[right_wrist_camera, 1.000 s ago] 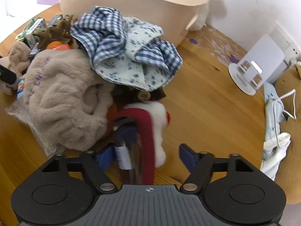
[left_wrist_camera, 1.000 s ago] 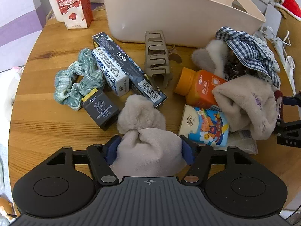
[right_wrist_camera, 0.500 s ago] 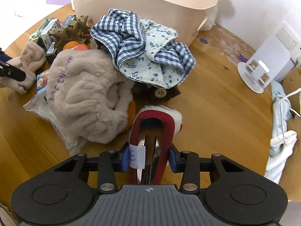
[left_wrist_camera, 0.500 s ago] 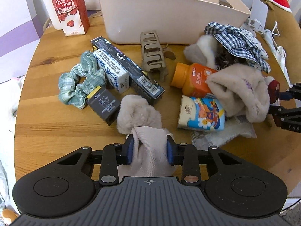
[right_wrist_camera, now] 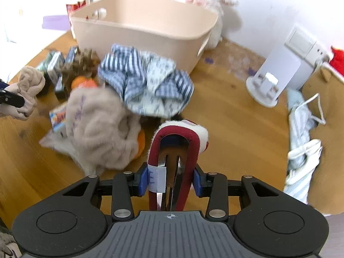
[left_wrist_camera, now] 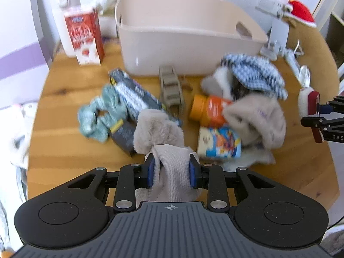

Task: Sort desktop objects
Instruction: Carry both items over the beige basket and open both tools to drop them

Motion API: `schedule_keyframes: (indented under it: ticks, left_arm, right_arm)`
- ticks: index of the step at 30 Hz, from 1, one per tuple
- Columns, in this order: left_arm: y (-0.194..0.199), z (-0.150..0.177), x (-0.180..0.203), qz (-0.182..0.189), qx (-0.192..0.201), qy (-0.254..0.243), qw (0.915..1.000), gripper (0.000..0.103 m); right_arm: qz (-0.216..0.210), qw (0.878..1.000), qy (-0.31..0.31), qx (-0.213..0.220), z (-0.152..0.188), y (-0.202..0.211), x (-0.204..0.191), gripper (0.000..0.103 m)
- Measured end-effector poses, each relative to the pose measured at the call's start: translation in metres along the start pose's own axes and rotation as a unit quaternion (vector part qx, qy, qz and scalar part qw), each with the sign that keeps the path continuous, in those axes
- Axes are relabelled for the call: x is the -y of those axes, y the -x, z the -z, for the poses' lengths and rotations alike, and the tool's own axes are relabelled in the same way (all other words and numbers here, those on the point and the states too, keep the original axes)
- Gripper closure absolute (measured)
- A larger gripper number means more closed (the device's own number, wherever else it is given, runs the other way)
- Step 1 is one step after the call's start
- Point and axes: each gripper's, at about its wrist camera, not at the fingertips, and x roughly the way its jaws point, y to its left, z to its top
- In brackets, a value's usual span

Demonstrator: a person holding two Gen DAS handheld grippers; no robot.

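Two grips on: left gripper jaws closing, pinching beige plush; right gripper clamps red hair clip. Lift clear of pile, carry over far bin, release inside rim.

1. The left gripper has its two blue pads closing on a soft grey-beige cloth bundle with a fluffy top; the pads press into it.
2. Behind it, on the round wooden table, lie a green checked scrunchie, an orange plastic bottle and a colourful little carton.
3. A big beige plastic tub stands at the back.
4. A red milk carton stands left of the tub.
5. At the right edge, the right gripper holds a red and white fluffy hair clip.
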Motion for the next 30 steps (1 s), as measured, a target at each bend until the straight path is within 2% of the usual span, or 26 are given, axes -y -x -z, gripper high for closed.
schedule_keyframes:
  ticks: [5,11,13,16,20,23,26,30]
  left_arm:
    - [0.016,-0.025,-0.007,-0.014,0.034,0.002,0.9993,0.072]
    - [0.033,-0.066,-0.004,-0.023,0.087,-0.028,0.9955,0.072]
    - [0.034,-0.083,-0.005,-0.031,0.098,-0.031,0.9942,0.072]
    - [0.033,-0.110,-0.008,-0.020,0.115,-0.018,0.9930,0.072]
    - [0.027,-0.141,-0.005,-0.024,0.141,-0.034,0.9891,0.072]
    - [0.014,-0.159,-0.005,-0.027,0.138,-0.030,0.9897,0.072]
    - [-0.004,-0.175,0.000,-0.037,0.132,-0.047,0.9894,0.072]
    - [-0.034,-0.189,0.001,-0.040,0.119,-0.061,0.9902,0.072]
  right_arm:
    - [0.015,0.999,-0.008,0.037,-0.023,0.016,0.008,0.065]
    - [0.020,0.997,-0.011,0.075,-0.059,0.023,0.020,0.065]
    - [0.017,0.996,-0.020,0.089,-0.073,0.023,0.024,0.065]
    - [0.016,0.994,-0.019,0.107,-0.093,0.020,0.027,0.065]
    - [0.018,0.992,-0.009,0.123,-0.121,0.011,0.029,0.065]
    - [0.018,0.990,-0.013,0.137,-0.142,0.006,0.033,0.065]
    - [0.016,0.989,-0.014,0.149,-0.163,-0.003,0.035,0.065]
    - [0.011,0.989,-0.008,0.148,-0.184,-0.023,0.032,0.065]
